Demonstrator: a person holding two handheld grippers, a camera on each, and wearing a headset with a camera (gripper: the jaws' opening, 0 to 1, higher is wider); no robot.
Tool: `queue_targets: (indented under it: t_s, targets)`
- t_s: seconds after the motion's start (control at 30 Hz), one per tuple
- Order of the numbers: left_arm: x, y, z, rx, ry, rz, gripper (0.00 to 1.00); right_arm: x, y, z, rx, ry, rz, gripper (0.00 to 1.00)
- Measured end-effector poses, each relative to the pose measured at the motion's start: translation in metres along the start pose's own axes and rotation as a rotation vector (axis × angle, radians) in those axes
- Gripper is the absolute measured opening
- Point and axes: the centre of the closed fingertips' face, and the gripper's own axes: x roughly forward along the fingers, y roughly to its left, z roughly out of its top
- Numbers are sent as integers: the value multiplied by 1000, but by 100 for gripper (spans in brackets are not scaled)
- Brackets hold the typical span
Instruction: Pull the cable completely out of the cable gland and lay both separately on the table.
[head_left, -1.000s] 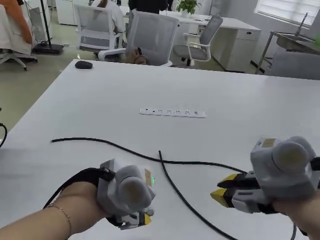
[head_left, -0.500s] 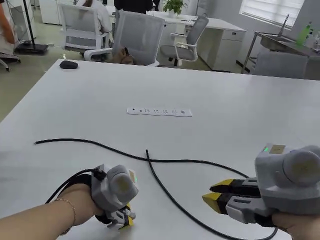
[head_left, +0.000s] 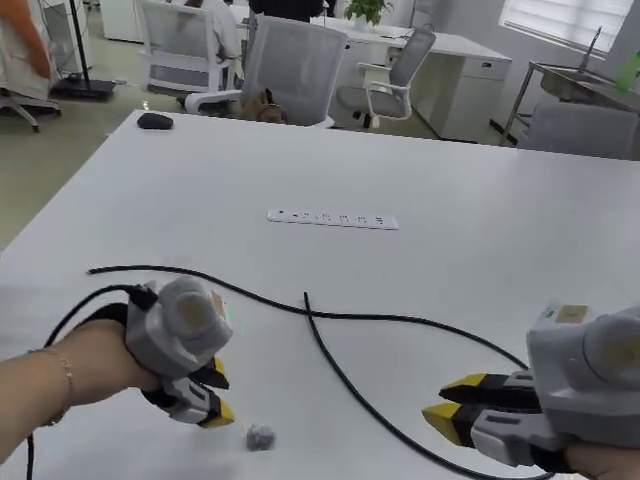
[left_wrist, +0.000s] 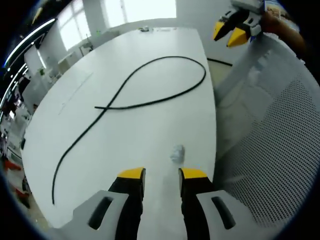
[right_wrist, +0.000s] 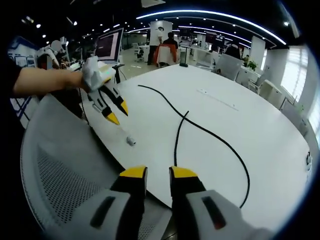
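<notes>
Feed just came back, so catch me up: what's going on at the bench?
A person holds a claw in each hand, both open and empty. The left claw hovers above the grey cable gland lying on the white table. The black cable lies apart from it; the right claw hangs near the table's edge.

a big white flat table (head_left: 480, 260) holds four things. a long thin black cable (head_left: 400, 319) lies in a loose loop and crosses itself. a small grey cable gland (head_left: 260, 437) lies near the front edge, apart from the cable. a flat white power strip (head_left: 332, 219) lies in the middle. a small black mouse (head_left: 155, 121) sits by the far corner.
</notes>
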Motion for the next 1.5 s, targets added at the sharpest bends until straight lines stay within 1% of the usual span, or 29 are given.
queue_targets:
  t_s: [0.07,0.13,0.17,0.2,0.23,0.27,0.3,0.33,0.37,0.4,0.47,0.5,0.53,0.57,0.6,0.63,0.67,0.73,0.83,0.93,0.97,1.03,1.1,1.13,1.17,1.23,1.4,1.5]
  targets:
    - [-33,5,7,-65,-74,58,34,0,1,-8,7,12,17,18]
    - [-54,5,7,-132,-111,88,38,-1,2,-13,25,23,28,19]
    - [-59,5,7,-145,-118,97,40,-1,2,-14,29,26,30,19]
    - [-72,6,3,-188,-130,127,42,-2,2,-16,40,34,36,20]
    - [-80,7,-1,-212,-138,151,43,-2,2,-17,43,38,38,21]
    - [-92,6,-5,-253,-152,179,44,-3,2,-18,52,42,42,21]
    - [-102,5,-11,-313,-170,201,44,-4,3,-18,63,43,49,21]
    - [-106,3,-15,-355,-177,210,44,-4,3,-18,71,42,54,21]
    - [-113,0,-21,-416,-194,220,46,-4,3,-17,91,35,62,21]
    - [-116,0,-24,-454,-212,235,46,-4,4,-16,103,30,68,22]
    - [-122,-3,-33,-495,-237,271,48,-3,6,-15,143,23,81,22]
    - [-124,-5,-38,-519,-234,281,48,-3,7,-15,163,21,84,23]
    - [-125,-6,-44,-560,-239,306,48,-3,9,-14,196,15,92,24]
    - [-127,-6,-44,-586,-264,325,49,-3,12,-14,220,10,101,25]
    - [-128,-8,-40,-627,-320,333,51,-4,14,-13,240,-1,115,26]
    - [-127,-11,-40,-642,-335,320,54,-4,16,-14,253,-3,122,26]
    - [-125,-17,-42,-667,-341,306,56,-4,18,-16,285,-1,131,26]
    - [-120,-24,-52,-663,-294,300,56,-3,21,-20,290,14,142,27]
    - [-113,-33,-59,-645,-240,294,58,-1,23,-29,294,50,130,31]
    - [-111,-35,-60,-657,-242,290,61,0,24,-32,312,59,130,35]
    - [-110,-36,-59,-672,-248,284,61,1,25,-34,315,65,132,35]
    - [-109,-37,-58,-673,-250,282,61,2,26,-34,305,73,136,36]
    - [-106,-38,-56,-659,-231,270,61,2,26,-34,295,85,133,37]
    - [-105,-38,-54,-649,-232,264,61,2,26,-34,289,87,132,37]
    - [-105,-38,-50,-644,-245,259,61,3,27,-34,285,91,132,37]
    - [-106,-36,-45,-649,-258,255,60,3,28,-37,280,111,133,37]
    - [-103,-38,-38,-617,-256,239,61,3,28,-38,266,118,136,37]
    - [-102,-39,-36,-609,-251,235,60,3,29,-38,266,118,138,37]
